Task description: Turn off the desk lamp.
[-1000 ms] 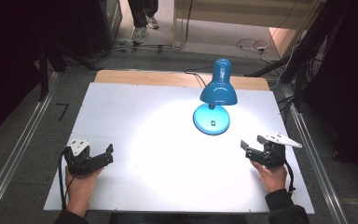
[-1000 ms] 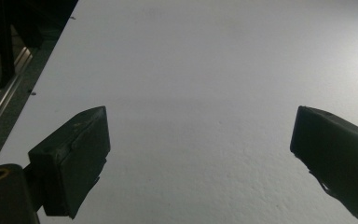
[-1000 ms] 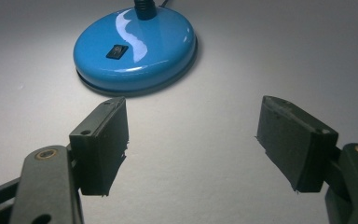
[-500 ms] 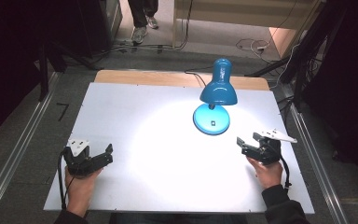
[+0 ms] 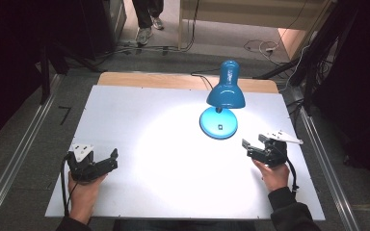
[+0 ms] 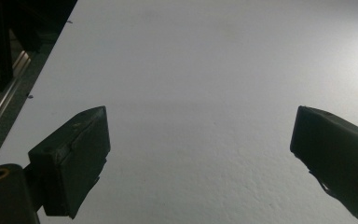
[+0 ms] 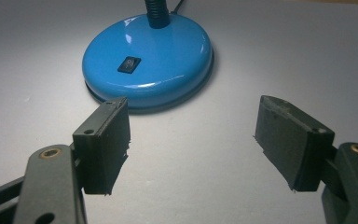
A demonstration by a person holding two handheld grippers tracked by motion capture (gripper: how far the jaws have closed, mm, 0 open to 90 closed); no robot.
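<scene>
1. At about 1 o'clock on the white table (image 5: 139, 120), the blue desk lamp (image 5: 220, 107) is standing lit, its round base (image 7: 149, 58) just ahead of my right gripper (image 5: 254, 147), near but not touching.
2. I'm holding my right gripper's jaws spread wide and empty, pointing at 11 o'clock toward the base; the black rocker switch (image 7: 129, 64) is sitting on top of it.
3. My left gripper (image 5: 102, 162) is resting at 7 o'clock, well apart from the lamp, jaws also wide with nothing between them.
4. Judging the step: I'm closing in on the switch.
5. To do it well, I'm thinking one jaw tip should come down squarely on the rocker, pressing straight down so the base isn't sliding or the lamp tipping.
</scene>
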